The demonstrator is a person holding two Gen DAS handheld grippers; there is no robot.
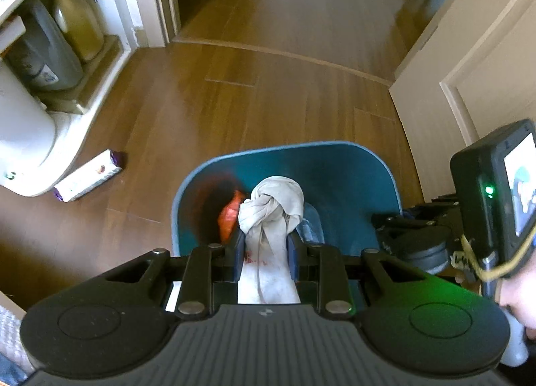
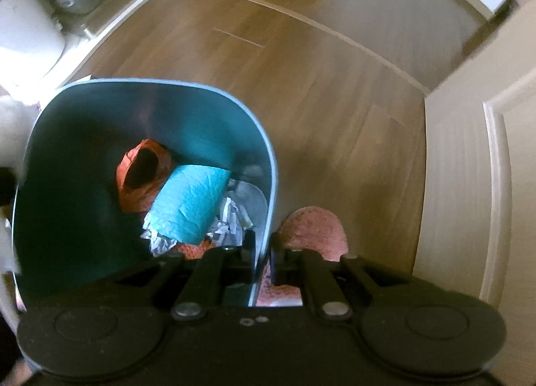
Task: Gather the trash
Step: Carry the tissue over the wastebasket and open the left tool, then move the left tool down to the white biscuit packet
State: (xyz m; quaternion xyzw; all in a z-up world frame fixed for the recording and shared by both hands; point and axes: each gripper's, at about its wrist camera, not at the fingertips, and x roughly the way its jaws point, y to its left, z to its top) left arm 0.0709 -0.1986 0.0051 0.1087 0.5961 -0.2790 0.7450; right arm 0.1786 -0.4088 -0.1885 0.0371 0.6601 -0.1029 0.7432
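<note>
My left gripper (image 1: 266,252) is shut on a knotted, crumpled white cloth (image 1: 273,208) with a small red stain, and holds it over the open teal bin (image 1: 351,165). My right gripper (image 2: 263,253) is shut on the bin's right rim (image 2: 271,171), one finger inside and one outside. In the right wrist view the bin holds an orange wrapper (image 2: 142,175), a teal sheet (image 2: 189,205) and crumpled white paper (image 2: 231,218). The orange wrapper also shows in the left wrist view (image 1: 229,215). A white and purple wrapper (image 1: 88,175) lies on the wooden floor to the left of the bin.
A white rounded appliance (image 1: 23,138) and a shelf with grey and gold containers (image 1: 63,37) stand at the left. A cream door (image 1: 469,67) is at the right. A pink slipper (image 2: 315,232) is beside the bin. The wooden floor (image 1: 268,77) runs ahead through a doorway.
</note>
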